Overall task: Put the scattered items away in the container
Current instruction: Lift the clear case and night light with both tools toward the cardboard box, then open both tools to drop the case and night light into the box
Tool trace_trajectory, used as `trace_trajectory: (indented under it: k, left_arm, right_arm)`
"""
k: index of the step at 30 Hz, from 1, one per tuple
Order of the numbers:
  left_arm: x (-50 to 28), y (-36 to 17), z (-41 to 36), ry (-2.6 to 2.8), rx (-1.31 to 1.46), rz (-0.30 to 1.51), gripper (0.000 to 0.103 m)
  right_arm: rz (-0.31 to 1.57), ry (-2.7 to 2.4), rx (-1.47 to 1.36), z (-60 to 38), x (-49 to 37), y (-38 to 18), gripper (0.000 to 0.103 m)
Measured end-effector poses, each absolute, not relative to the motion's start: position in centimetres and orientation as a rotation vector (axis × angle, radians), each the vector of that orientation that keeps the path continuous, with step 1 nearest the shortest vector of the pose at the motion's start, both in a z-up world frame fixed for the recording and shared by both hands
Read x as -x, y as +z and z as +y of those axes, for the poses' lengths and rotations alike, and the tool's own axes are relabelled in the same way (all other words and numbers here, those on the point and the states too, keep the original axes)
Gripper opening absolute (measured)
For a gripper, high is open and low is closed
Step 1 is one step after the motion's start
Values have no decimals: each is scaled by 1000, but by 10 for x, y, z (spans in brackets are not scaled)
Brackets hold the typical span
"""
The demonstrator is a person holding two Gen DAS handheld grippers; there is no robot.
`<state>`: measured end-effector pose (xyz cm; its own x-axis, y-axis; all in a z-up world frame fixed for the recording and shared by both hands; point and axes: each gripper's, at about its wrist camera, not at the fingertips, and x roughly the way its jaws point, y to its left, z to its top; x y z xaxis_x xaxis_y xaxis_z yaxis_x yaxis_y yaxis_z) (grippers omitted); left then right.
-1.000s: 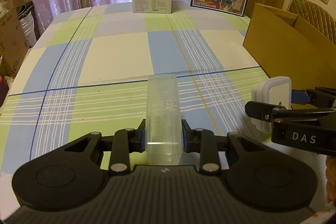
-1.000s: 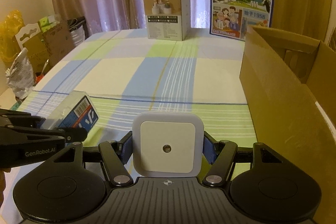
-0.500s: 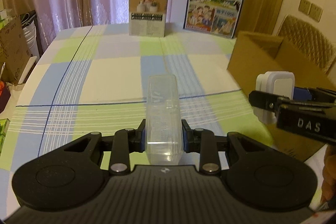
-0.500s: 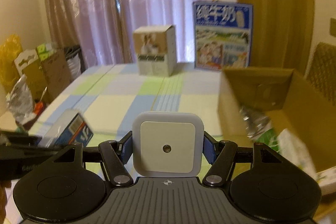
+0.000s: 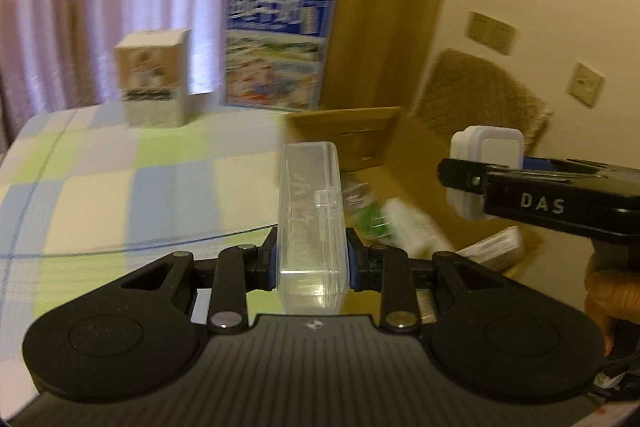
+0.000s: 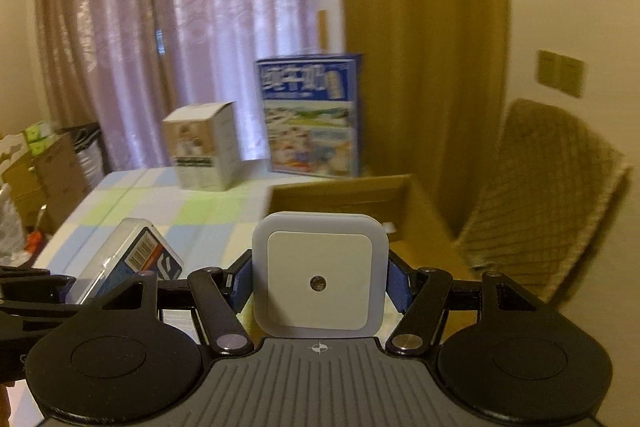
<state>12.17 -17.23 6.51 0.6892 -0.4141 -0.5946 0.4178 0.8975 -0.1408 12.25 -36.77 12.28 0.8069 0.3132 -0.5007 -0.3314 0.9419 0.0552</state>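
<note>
Both grippers risen, cardboard box point(image 5: 404, 143) now below, milk carton point(image 6: 310, 115) behind

Motion blur smears the print on the blue poster point(image 5: 278, 47) and the small carton point(image 5: 150, 79) beyond legibility. The cardboard box point(image 6: 420, 211) is largely hidden behind the white square plug-in light point(image 6: 319, 275); its contents point(image 5: 394, 223) blur into green-white shapes.

I've lifted both grippers off the table and swung right; the cardboard box point(image 5: 404, 147) now sits ahead, its contents showing.
</note>
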Motion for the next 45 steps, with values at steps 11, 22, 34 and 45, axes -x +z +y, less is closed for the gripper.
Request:
trace_trajectory:
  k: [11,22,34,45]
  left_arm:
    - [-126,51,-261,-558,-74,710,26]
    - [-143,29,-278,-556,-85,733,26]
    - [-142,30,-249,-484,-62,691,49]
    - [-131,35,-232,-463,-56,692,50]
  right_arm:
    - [567,294,6,-428,-135,113,62]
    - [598,290,-19,-436,-155,92,62]
    - [624,301,-30,-436,-159,83,62]
    - [646,356,-54,-417,-166,83,64]
